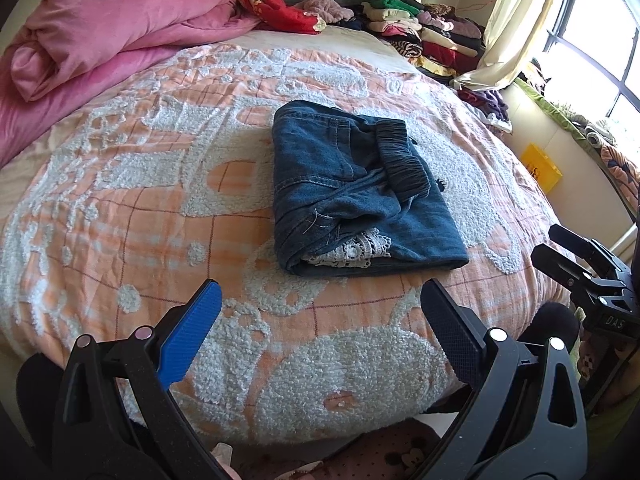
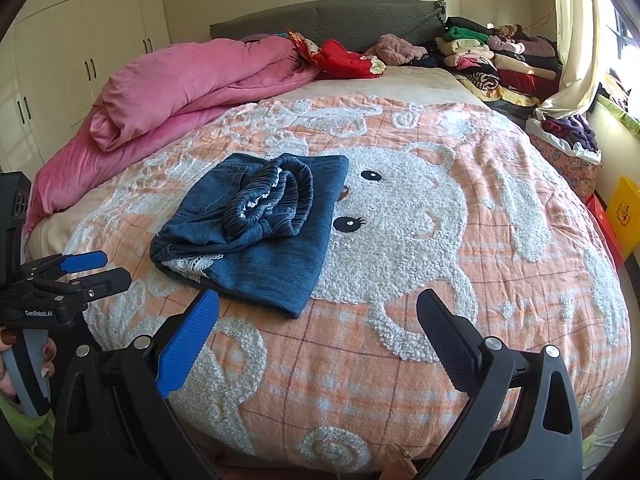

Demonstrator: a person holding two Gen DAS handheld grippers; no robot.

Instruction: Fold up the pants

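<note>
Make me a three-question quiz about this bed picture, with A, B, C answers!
1. Where do the folded jeans lie?
A. on the bear bedspread
B. on the floor
C. on the pile of clothes

2. What colour is the rolled-up duvet?
A. green
B. pink
C. yellow

3. How is the left gripper?
A. shut on the jeans
B. shut on the duvet
C. open, holding nothing

Answers:
1 A: the jeans rest in the middle of the bedspread, partly over the bear's face.
2 B: the duvet by the headboard is pink.
3 C: its fingers stand wide apart over the bedspread, short of the jeans; the right gripper is open too.
</note>
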